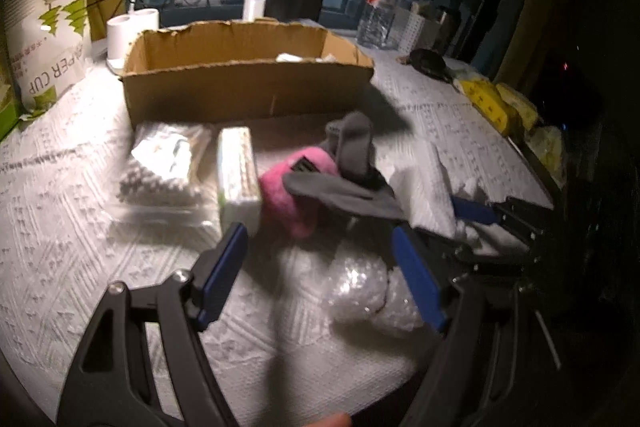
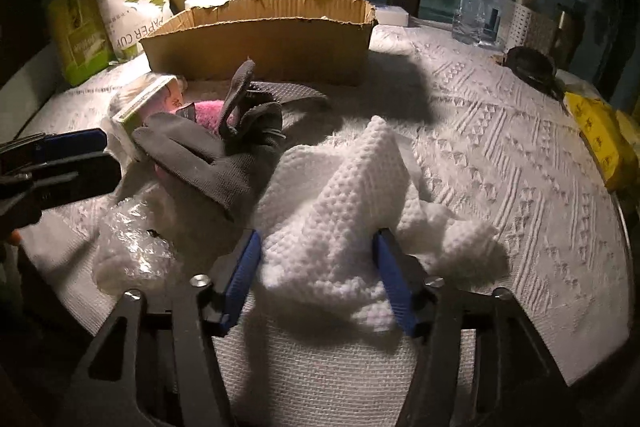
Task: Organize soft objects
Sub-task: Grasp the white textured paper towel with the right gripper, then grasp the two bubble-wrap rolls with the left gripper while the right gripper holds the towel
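On the white tablecloth [image 2: 500,155] our right gripper [image 2: 316,279] straddled the cloth [image 2: 340,195], jaws spread, unclenched; we judged closing low on the fold best, while the left gripper [image 1: 324,275] hung released.

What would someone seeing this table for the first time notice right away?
Probably the crumpled white cloth in the foreground, lying between the open jaws of the right gripper. Just left of it, grey gloves sprawl over a bright pink fluffy thing, the one spot of colour. Behind them stands an open cardboard box with a torn rim.
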`<state>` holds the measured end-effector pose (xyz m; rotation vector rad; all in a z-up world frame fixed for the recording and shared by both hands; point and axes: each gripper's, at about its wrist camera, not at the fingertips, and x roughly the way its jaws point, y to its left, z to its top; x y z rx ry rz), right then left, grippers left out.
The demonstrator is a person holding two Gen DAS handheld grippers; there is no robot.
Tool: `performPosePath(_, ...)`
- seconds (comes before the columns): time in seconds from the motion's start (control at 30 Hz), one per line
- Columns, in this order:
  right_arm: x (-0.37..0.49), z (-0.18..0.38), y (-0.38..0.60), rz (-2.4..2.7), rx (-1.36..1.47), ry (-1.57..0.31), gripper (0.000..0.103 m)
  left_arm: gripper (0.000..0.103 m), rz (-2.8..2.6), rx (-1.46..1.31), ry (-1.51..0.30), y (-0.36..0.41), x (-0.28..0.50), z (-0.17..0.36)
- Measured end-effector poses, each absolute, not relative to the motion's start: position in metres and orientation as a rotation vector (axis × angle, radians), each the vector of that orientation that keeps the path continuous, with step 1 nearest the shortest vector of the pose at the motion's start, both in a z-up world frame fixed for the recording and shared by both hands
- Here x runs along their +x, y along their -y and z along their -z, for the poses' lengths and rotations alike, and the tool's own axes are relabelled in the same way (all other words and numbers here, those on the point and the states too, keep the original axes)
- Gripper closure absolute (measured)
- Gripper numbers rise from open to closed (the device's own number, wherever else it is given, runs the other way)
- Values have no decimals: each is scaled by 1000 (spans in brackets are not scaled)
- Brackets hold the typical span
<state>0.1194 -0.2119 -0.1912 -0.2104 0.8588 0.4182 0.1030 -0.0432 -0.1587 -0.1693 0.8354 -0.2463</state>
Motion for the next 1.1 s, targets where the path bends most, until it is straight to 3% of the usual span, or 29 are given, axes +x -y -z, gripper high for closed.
performPosePath(0.03,120,191,214,-416,-206,-857,65,27,252,-161,-849,48,102,161)
performPosePath(0.07,122,189,219,-407,-195,-858,82,27,257,-155,-856,51,102,162)
performPosePath(0.1,123,189,222,-398,-188,-860,89,27,264,-150,-860,53,101,163)
performPosePath(0.5,128,167,252,-402,-82,-804,91,27,302,4,-951,88,100,187)
performPosePath(0.53,129,164,254,-403,-75,-796,91,28,307,10,-954,89,100,188)
performPosePath(0.57,129,161,255,-408,-69,-790,91,37,308,11,-952,89,99,189)
performPosePath(0.67,130,155,254,-415,-63,-772,91,42,313,20,-950,90,98,188)
performPosePath(1.1,132,126,238,-462,-77,-716,91,45,281,-24,-814,64,91,148)
